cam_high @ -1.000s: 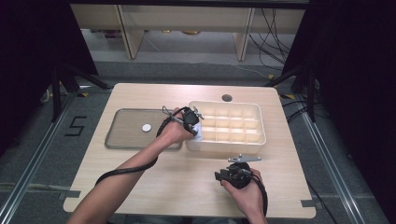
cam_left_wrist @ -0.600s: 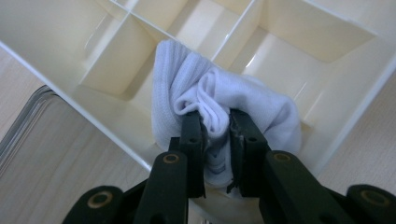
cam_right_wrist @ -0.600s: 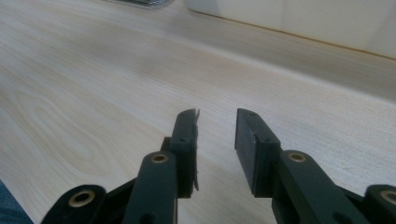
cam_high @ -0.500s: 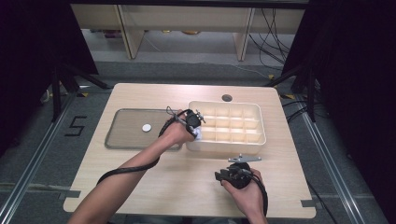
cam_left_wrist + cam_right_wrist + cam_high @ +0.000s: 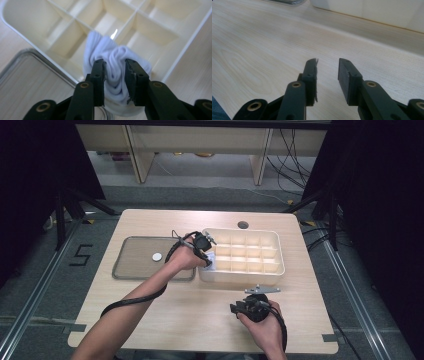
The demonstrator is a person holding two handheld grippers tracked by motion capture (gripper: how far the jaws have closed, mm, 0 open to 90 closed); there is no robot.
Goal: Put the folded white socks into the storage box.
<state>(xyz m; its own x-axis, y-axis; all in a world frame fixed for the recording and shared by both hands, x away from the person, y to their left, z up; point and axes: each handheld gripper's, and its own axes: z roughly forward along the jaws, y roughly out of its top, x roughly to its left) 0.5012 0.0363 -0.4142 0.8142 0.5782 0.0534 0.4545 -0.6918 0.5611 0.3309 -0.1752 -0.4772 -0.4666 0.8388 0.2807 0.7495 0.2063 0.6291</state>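
While the left gripper (image 5: 113, 72) hung over the near-left corner of the one cream divided box (image 5: 272, 251), a single bunched white cloth (image 5: 112, 60) sat between its two jaws, which had just been opening; whether the pads pressed on it could not be told. That cloth lay in a corner compartment, beside the one clear tray (image 5: 131, 270) that held one small white disc (image 5: 157, 256). Lower on the table (image 5: 190, 320), the right gripper (image 5: 327, 75) rested with jaws parted and nothing between them.
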